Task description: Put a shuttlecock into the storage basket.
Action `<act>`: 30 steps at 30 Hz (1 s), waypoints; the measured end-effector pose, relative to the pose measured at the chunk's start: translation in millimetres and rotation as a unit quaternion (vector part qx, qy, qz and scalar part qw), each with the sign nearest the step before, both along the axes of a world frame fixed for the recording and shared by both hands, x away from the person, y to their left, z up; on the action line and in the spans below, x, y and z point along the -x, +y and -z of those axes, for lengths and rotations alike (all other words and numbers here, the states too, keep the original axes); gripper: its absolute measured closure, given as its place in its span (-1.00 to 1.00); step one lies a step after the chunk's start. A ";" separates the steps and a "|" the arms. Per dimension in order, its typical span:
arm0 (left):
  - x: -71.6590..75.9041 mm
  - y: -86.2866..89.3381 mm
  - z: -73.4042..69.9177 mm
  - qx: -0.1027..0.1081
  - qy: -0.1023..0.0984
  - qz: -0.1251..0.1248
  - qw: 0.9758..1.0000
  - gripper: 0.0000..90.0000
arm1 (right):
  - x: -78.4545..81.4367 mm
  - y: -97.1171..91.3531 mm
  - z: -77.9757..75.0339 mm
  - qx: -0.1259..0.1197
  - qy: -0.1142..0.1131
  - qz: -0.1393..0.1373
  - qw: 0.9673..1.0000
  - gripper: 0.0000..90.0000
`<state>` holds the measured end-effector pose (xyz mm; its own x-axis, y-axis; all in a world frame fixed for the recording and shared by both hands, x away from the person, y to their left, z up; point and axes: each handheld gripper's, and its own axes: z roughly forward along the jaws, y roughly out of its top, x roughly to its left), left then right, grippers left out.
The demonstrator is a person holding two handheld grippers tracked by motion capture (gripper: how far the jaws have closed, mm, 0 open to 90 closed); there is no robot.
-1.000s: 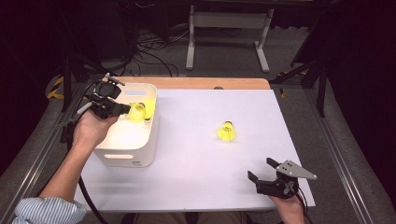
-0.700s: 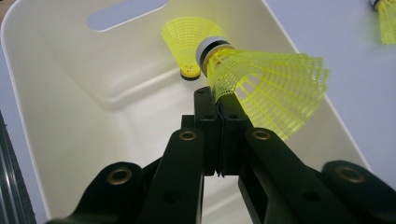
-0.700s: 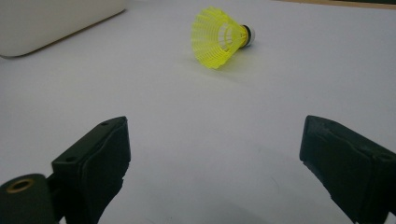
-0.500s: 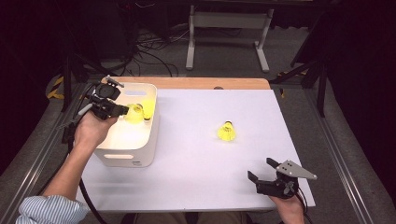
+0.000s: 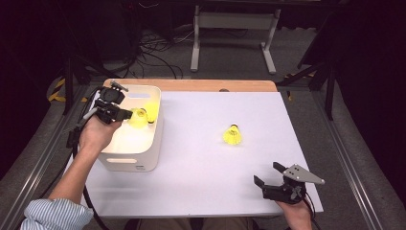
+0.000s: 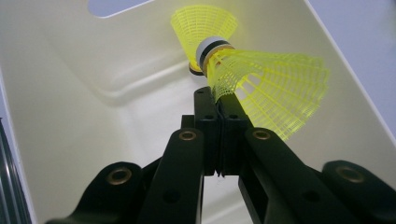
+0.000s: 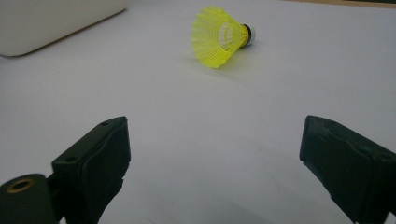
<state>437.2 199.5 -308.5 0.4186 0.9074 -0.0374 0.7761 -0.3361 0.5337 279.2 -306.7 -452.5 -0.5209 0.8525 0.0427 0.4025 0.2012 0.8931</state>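
Metal stand, tangled cables on floor beyond table.

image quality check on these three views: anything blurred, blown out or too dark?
High view: table evenly lit, surroundings nearly black, white bin glows bright inside. Left gripper view: held shuttlecock sharp, near part of the left gripper soft, bin wall close to overexposed. Right gripper view: right gripper blurred up close, lone shuttlecock fairly sharp with a soft shadow.
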 end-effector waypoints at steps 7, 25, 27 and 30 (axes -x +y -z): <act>-4.0 -0.5 5.8 -0.002 0.003 -0.003 1.000 0.98 | -0.2 0.1 0.2 0.000 0.001 0.000 1.000 -0.79; -19.5 -1.3 26.0 -0.006 0.023 -0.016 1.000 0.98 | -0.3 0.2 0.3 -0.001 0.002 -0.001 1.000 -0.79; -21.0 -0.7 27.8 -0.006 0.026 -0.018 0.999 0.98 | -0.3 0.2 0.3 -0.001 0.002 -0.001 1.000 -0.79; -23.0 -0.6 30.6 -0.007 0.029 -0.019 0.999 0.98 | -0.5 0.1 0.4 -0.001 0.003 -0.001 1.000 -0.79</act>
<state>460.2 198.9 -339.1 0.3804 0.9236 -0.0480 0.8184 -0.3120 0.4826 279.7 -306.5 -453.0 -0.5225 0.8513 0.0474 0.4066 0.2000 0.8914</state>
